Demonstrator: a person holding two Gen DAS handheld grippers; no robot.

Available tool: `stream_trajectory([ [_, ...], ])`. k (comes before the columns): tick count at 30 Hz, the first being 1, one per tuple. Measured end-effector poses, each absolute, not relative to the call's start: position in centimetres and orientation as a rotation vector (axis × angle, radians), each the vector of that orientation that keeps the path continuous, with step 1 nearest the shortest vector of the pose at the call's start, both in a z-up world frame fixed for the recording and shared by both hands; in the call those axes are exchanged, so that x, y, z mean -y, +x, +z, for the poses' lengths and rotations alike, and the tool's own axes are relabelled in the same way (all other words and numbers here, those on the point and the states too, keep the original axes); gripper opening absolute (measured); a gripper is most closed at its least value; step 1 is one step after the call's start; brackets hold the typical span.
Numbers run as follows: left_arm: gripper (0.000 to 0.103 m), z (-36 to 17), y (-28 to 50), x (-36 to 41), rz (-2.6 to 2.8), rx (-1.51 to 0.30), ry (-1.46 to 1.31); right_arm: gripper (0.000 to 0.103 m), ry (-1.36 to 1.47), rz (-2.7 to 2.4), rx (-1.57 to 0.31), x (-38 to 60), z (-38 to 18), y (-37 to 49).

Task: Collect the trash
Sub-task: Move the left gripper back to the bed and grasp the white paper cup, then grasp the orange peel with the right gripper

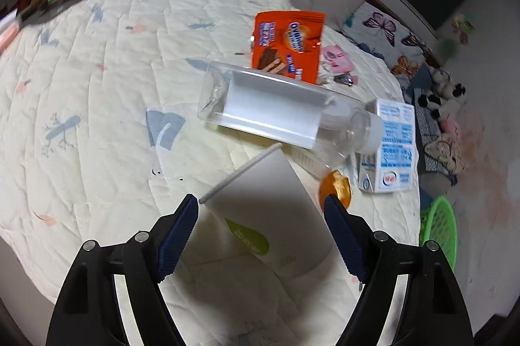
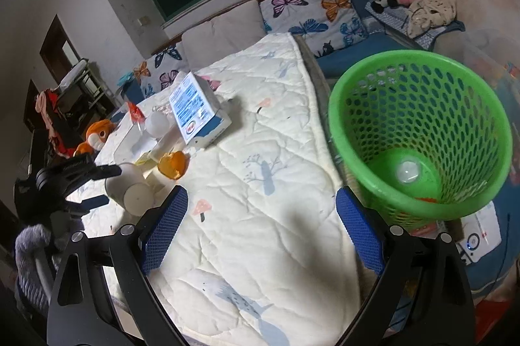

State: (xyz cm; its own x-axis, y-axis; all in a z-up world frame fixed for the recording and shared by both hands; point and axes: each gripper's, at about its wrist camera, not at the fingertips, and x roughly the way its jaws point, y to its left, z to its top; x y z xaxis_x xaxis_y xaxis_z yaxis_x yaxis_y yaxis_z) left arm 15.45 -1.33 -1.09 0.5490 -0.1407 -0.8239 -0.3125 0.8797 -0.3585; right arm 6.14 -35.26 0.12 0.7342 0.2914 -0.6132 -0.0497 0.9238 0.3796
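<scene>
**Trash on the bed, basket beside it**

Left gripper point(image 1: 261, 209): jaws wide, around a white paper cup point(image 1: 269, 199) lying on its side, not pinching it. Just past the cup, a clear plastic bottle point(image 1: 286, 108) on its side with a white cap. Beside the right jaw, a small orange cup point(image 1: 336, 188). Next to that, a blue and white milk carton point(image 1: 390, 147). Further back, an orange snack wrapper point(image 1: 287, 45) and a pink wrapper point(image 1: 338, 58). All on the white quilted bed point(image 1: 97, 86).

Right gripper point(image 2: 261, 216): jaws wide, holding nothing, above the bed. To the right, beside the bed, a green mesh basket point(image 2: 419, 131) with a round white thing at the bottom. Far left, an orange plush toy point(image 2: 97, 133).
</scene>
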Motion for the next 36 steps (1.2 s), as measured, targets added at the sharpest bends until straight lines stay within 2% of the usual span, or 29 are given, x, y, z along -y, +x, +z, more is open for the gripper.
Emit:
stream_trajectory([
  [10,0.077,-3.2,16.8,0.5,0.093,-1.042,-0.598,0.092,0.292,0.268,-0.764,31.6,-0.5,7.8],
  [18,0.072,-3.0,17.1,0.5,0.027,-1.026,-0.559,0.091,0.251,0.304,-0.779,29.1,-0.6,9.3],
  [28,0.065,-2.0,15.9,-0.7,-0.024,-0.998,-0.521,0.086,0.204,0.349,-0.806,26.1,-1.1,11.8],
  [36,0.063,-1.8,14.8,-2.2,-0.024,-0.981,-0.497,0.077,0.162,0.374,-0.834,23.6,-1.8,14.4],
])
